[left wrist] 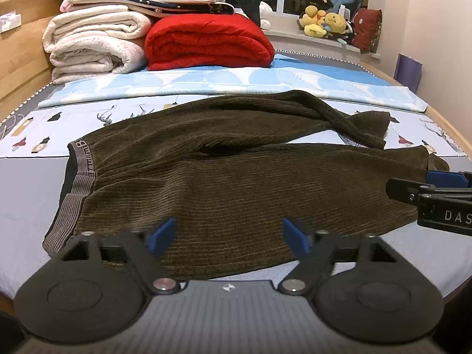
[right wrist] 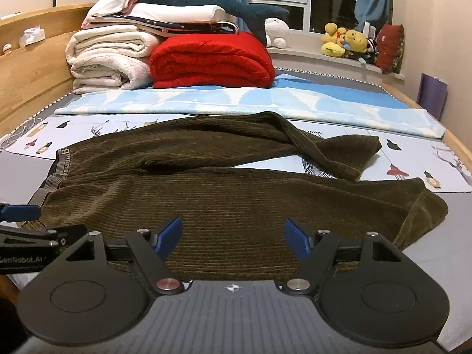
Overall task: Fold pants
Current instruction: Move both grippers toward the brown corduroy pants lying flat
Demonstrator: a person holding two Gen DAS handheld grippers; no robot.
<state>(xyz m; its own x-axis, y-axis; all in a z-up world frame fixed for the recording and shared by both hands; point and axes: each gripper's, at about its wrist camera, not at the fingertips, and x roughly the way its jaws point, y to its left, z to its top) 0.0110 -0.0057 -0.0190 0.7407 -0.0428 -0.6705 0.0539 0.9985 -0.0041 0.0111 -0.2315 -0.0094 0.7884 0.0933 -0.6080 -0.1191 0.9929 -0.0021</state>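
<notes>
Dark olive corduroy pants lie spread flat across the bed, grey waistband at the left, legs running right. The far leg is bent, its cuff folded back toward me. The pants also show in the right wrist view. My left gripper is open and empty, just above the near edge of the pants by the waist end. My right gripper is open and empty over the near leg; it shows at the right edge of the left wrist view. The left gripper's fingers show at the left of the right wrist view.
Folded white blankets and a red quilt are stacked at the head of the bed, with a plush shark on top. A light blue sheet lies behind the pants. Plush toys sit on the windowsill. A wooden bed frame runs along the left.
</notes>
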